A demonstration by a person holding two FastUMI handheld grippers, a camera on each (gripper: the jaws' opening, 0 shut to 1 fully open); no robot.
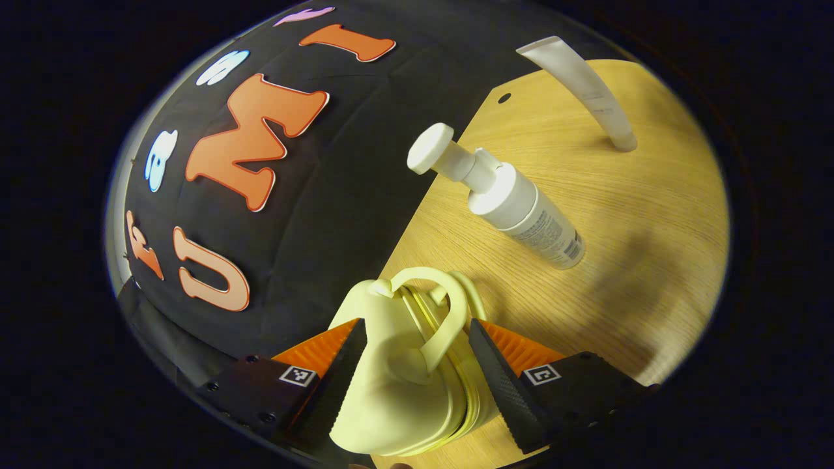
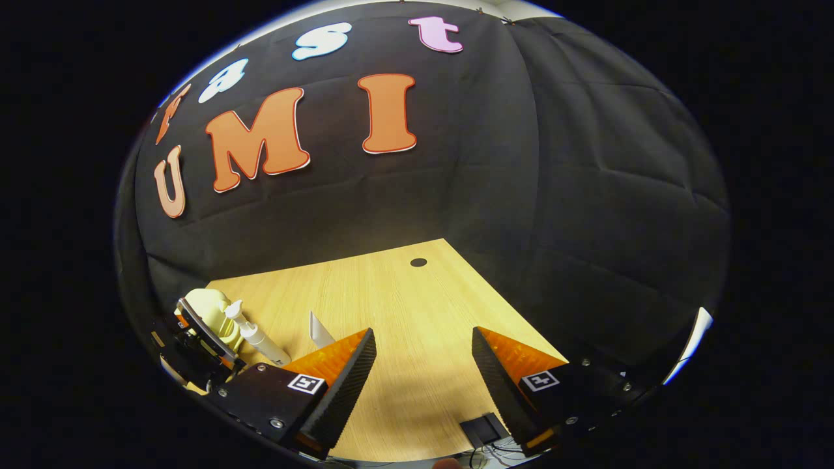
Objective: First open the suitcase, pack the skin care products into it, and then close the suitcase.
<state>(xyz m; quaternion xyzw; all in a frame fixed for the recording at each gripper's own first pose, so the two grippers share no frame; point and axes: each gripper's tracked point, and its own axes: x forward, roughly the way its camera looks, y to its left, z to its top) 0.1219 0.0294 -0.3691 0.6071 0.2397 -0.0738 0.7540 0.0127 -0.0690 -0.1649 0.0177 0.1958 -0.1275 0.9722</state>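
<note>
A small pale yellow suitcase (image 1: 391, 384) stands on edge on the wooden table (image 1: 625, 215), closed, its loop handle toward the camera. My left gripper (image 1: 417, 326) is shut on it, one finger against each side. Beyond it a white pump bottle (image 1: 521, 208) stands upright, and a white tube (image 1: 586, 91) stands on its cap farther off. In the right gripper view my right gripper (image 2: 423, 368) hovers open over bare table with nothing between its fingers. To its far left are the suitcase (image 2: 205, 306), the pump bottle (image 2: 257, 339) and the tube (image 2: 319, 331).
The black cloth wall runs along the table's far and side edges. A round cable hole (image 2: 418, 262) lies near the table's back corner. A small black socket plate (image 2: 483, 428) is set in the table below the right gripper.
</note>
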